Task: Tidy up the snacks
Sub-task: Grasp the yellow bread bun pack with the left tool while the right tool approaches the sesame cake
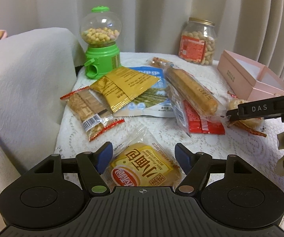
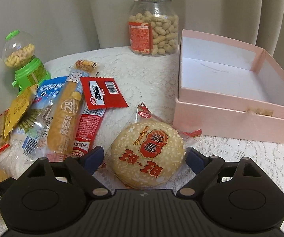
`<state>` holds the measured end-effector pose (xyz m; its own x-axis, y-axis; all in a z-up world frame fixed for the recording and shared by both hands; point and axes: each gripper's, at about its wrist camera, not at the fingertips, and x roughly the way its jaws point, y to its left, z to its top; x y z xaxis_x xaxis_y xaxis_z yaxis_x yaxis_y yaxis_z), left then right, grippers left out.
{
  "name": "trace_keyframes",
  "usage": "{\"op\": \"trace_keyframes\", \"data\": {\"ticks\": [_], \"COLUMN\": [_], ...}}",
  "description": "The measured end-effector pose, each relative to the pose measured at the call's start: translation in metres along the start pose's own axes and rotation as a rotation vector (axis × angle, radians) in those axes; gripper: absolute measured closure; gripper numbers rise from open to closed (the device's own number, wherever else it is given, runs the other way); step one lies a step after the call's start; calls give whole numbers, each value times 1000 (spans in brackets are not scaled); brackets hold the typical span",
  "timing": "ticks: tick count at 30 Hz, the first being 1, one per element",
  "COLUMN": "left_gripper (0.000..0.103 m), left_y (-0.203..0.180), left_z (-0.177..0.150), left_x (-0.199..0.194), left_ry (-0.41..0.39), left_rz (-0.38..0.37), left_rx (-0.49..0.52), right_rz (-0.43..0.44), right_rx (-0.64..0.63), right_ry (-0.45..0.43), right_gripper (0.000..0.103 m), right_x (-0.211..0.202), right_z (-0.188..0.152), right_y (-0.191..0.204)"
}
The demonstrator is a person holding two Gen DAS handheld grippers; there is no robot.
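From the left wrist: left gripper [image 1: 143,159] with jaws spread wide, around the mini bread packet [image 1: 145,166] but not pressing it; blue pads on both sides of the wrapper, a little gap on each side as far as can be judged. Packet flat on the table [image 1: 230,148], directly ahead and centred between the jaws, its printed side up, roughly square, so no clear long axis. Further ahead, a heap of other snacks: yellow sachet [image 1: 122,86], long bread stick [image 1: 191,90] lying diagonally, green candy dispenser [image 1: 101,43] and peanut jar [image 1: 198,41] at the back. Pink box [image 1: 238,75] far to the right, open. From the right wrist: right gripper [image 2: 145,158] also released, jaws wide apart on either side of the round sesame cake [image 2: 148,154] in clear wrapper, seemingly without squeezing. Cake straight ahead of the jaws, round, so no preferred direction for closing. Pink box just to the right and a little beyond, inside bare and white, well nearer to this gripper than to the left one. Probably simple closing, then a short carry rightward for the cake; longer way across the table for the bread packet.
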<state>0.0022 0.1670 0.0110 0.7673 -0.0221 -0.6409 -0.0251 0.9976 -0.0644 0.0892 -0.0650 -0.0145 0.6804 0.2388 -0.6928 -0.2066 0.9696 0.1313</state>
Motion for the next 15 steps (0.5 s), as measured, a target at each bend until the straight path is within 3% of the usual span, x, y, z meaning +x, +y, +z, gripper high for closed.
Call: {"op": "trace_keyframes", "data": {"ticks": [8,15], "left_gripper": [27,28], "left_y": [14,8], "left_z": [-4,-6], "left_x": [-2,3], "left_ry": [-11,7], "left_rz": [-25,6], "left_rx": [-22,-1], "right_rz": [41,51], "right_rx": [-25,-88], "right_ry": [23,-47], "right_gripper": [21,21], "right_x": [-21,-68], "right_z": [-9,-29], "right_y": [-7,-28]}}
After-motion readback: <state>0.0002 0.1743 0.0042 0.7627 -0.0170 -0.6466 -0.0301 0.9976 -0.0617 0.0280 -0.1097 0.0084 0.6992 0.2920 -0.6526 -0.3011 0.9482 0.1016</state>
